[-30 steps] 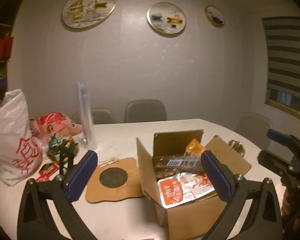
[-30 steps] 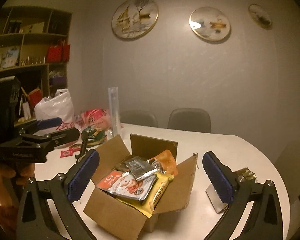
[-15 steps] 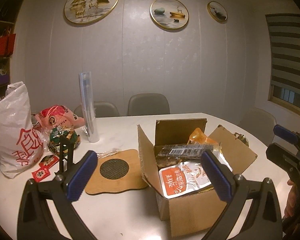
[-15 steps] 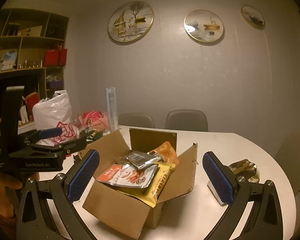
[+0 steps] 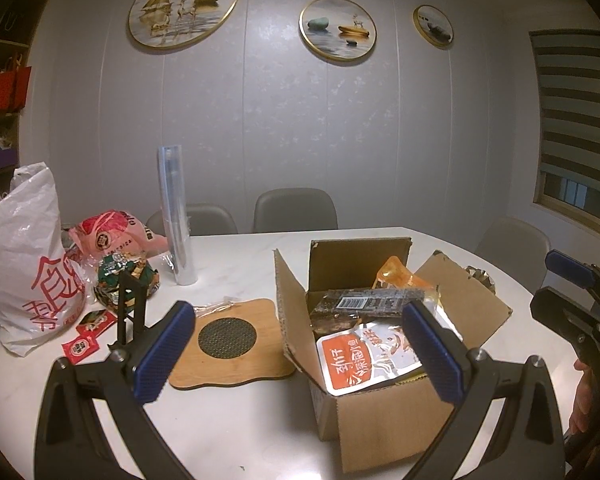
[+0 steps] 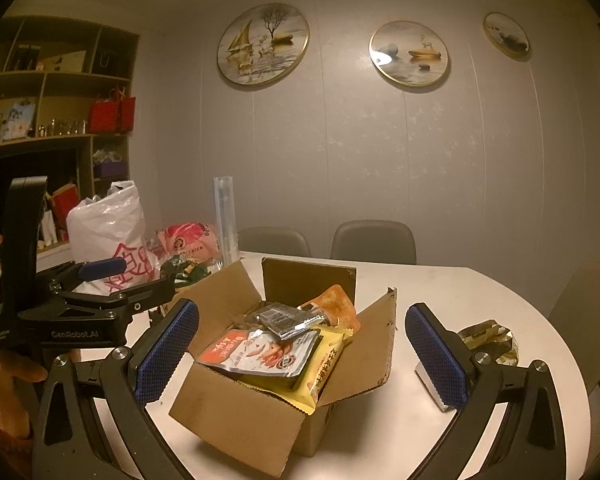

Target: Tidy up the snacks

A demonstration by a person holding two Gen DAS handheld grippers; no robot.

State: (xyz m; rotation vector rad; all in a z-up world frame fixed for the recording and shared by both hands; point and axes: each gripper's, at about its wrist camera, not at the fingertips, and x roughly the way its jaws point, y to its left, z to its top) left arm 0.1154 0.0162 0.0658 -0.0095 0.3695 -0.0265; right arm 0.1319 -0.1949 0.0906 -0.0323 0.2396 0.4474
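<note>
- The left tongs (image 5: 296, 346) hang above the white desk (image 5: 228, 412) with their blue pads wide apart and nothing between them; in the right wrist view they show at the left edge (image 6: 140, 280), again spread.
- The right tongs (image 6: 302, 354) are likewise spread and empty, framing the cardboard box (image 6: 244, 408) at lower centre of that view; they appear at the right edge of the left wrist view (image 5: 560, 288).
- The box (image 5: 384, 420) stands on the desk with all flaps up and snack packets heaped to its rim: an orange-and-silver pouch (image 5: 364, 356) in front, a dark bar packet (image 5: 368, 304) across the middle, an orange packet (image 5: 400, 276) behind.
- From the right wrist view a yellow packet (image 6: 324, 368) sticks out over the box's near right edge.
- Bare desk lies in front of the box and left of it, up to a wooden trivet (image 5: 230, 344) just beside the box.
- Further left stand a white plastic bag (image 5: 24, 264), a pink bag (image 5: 116, 236), a green packet (image 5: 124, 276), red sachets (image 5: 86, 338) and an upright clear tube (image 5: 176, 220).
- A crumpled gold wrapper (image 6: 488, 340) lies right of the box, near the desk's curved edge.
</note>
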